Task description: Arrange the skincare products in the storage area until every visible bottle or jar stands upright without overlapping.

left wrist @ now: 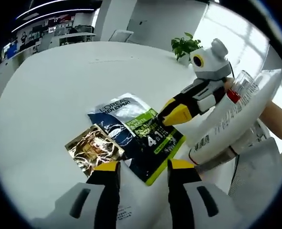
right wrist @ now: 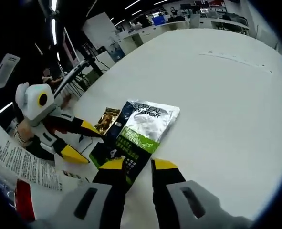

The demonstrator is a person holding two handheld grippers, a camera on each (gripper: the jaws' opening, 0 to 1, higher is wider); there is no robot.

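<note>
Two flat packets lie on the wide white table (left wrist: 50, 105), touching, with the dark one partly over the gold one's edge. The larger, a dark sachet (left wrist: 136, 138) with green and silver print, sits near the left gripper (left wrist: 143, 174), whose yellow-tipped jaws stand apart, released, holding nothing. A white tube (left wrist: 231, 119) with printed text and a red cap lies tilted at the right, beside the sachet. The right gripper (right wrist: 136, 169) hovers over the sachet's near end, its jaws parted and empty. The small gold packet (left wrist: 93, 150) lies left of the sachet.
</note>
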